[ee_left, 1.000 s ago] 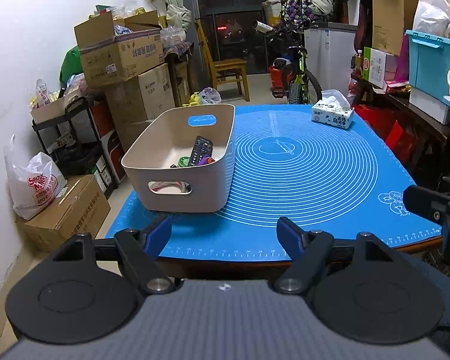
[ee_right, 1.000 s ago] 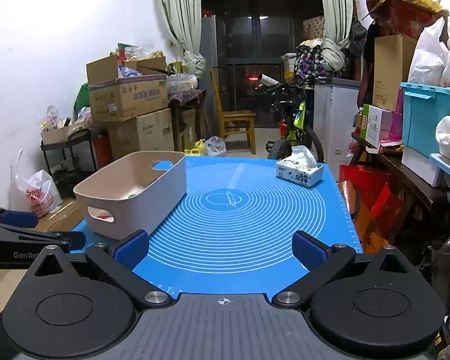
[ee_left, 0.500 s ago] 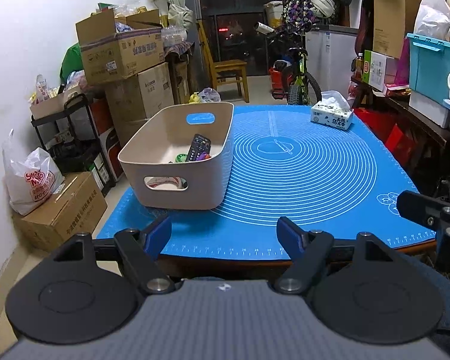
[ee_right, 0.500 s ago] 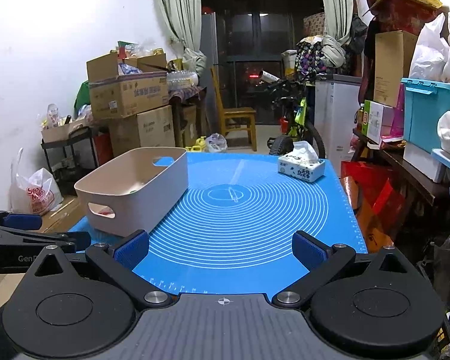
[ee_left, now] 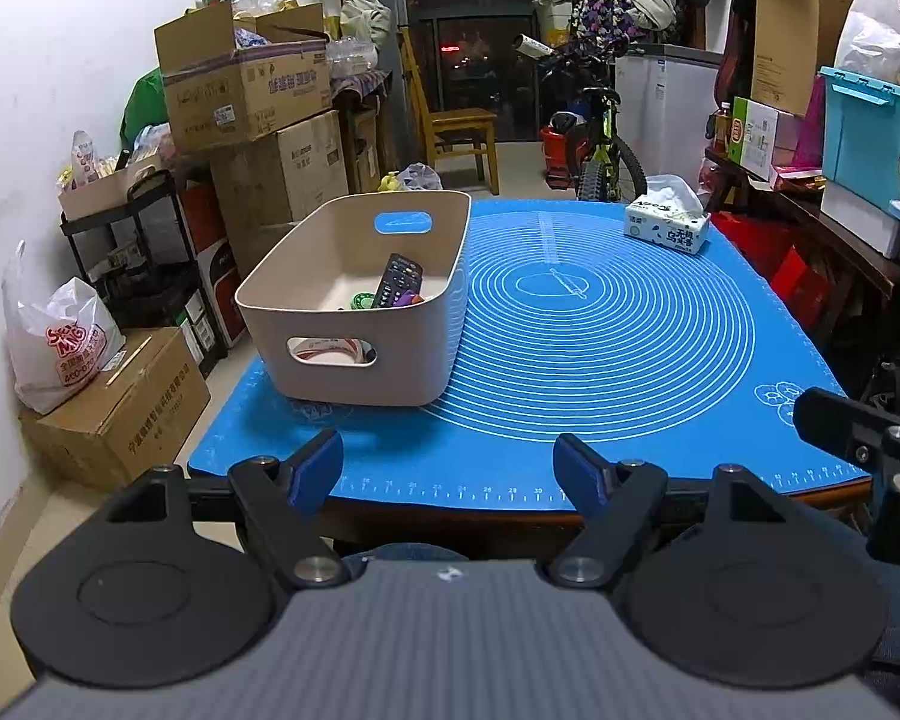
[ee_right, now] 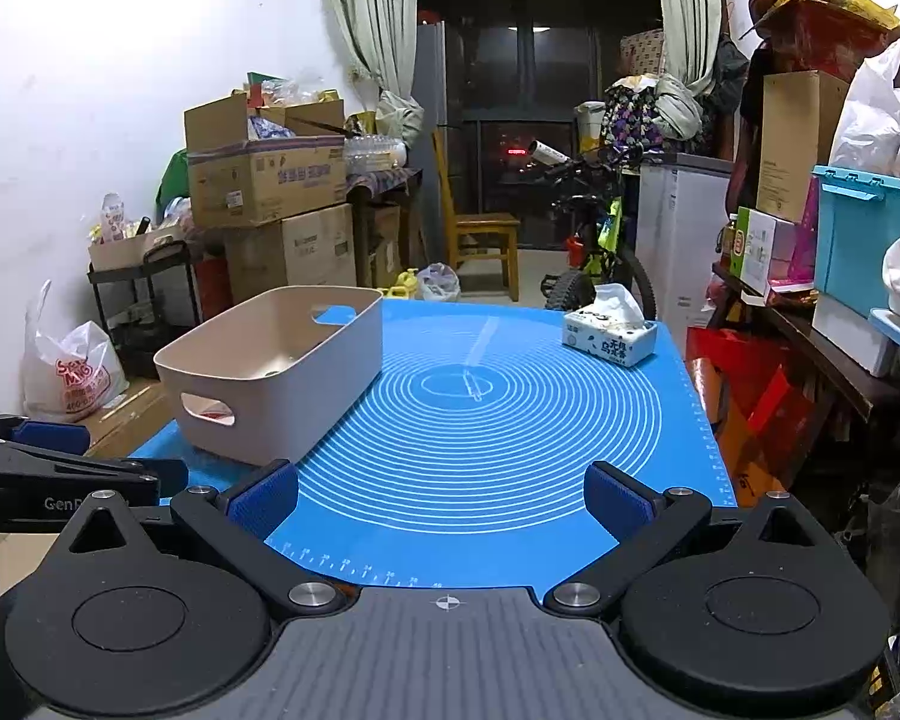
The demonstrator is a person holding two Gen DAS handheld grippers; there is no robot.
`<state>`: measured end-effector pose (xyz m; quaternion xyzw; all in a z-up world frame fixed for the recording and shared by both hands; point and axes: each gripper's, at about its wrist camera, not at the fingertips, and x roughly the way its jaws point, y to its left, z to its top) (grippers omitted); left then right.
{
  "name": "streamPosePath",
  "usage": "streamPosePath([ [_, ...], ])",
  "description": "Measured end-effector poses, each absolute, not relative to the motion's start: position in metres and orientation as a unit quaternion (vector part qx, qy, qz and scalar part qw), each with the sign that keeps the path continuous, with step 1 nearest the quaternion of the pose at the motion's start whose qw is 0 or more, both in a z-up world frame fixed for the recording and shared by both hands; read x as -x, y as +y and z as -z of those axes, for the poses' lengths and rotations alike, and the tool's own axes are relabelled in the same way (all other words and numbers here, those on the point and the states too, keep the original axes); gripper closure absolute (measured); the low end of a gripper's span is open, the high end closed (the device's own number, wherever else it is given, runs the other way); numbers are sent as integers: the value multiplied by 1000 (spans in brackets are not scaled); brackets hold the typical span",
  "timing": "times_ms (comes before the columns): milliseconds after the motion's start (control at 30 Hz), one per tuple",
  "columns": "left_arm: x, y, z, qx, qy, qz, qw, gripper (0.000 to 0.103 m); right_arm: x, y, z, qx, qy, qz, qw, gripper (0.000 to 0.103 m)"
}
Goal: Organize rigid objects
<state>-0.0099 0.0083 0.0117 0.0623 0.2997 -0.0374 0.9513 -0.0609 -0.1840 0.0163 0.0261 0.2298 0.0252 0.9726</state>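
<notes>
You are holding both tools back at the near edge of the counter point(ee_left: 660, 525), which is covered by a blue silicone mat printed with white rings point(ee_left: 600, 324). The left gripper point(ee_left: 448, 471) has its blue-padded fingers point(ee_left: 315, 471) spread apart with nothing between them; the right gripper point(ee_right: 442, 498) is likewise spread and empty. At about ten o'clock on the mat sits a beige plastic bin with cut-out handles point(ee_left: 360, 354), already holding a black remote control point(ee_left: 397, 279) propped against its right wall, a green round item and a purple piece (both too small to identify). A white tissue pack point(ee_left: 666, 228) rests at one o'clock, well apart from the bin. No loose rigid object shows on the mat, so the sorting looks finished, which likely explains both tools resting clear.
</notes>
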Motion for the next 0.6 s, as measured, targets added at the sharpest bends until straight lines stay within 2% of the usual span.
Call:
streamPosePath([
  [600,10,6,-11,-69,303,41,950,25,61,-185,-16,-27,229,-25,973,2],
])
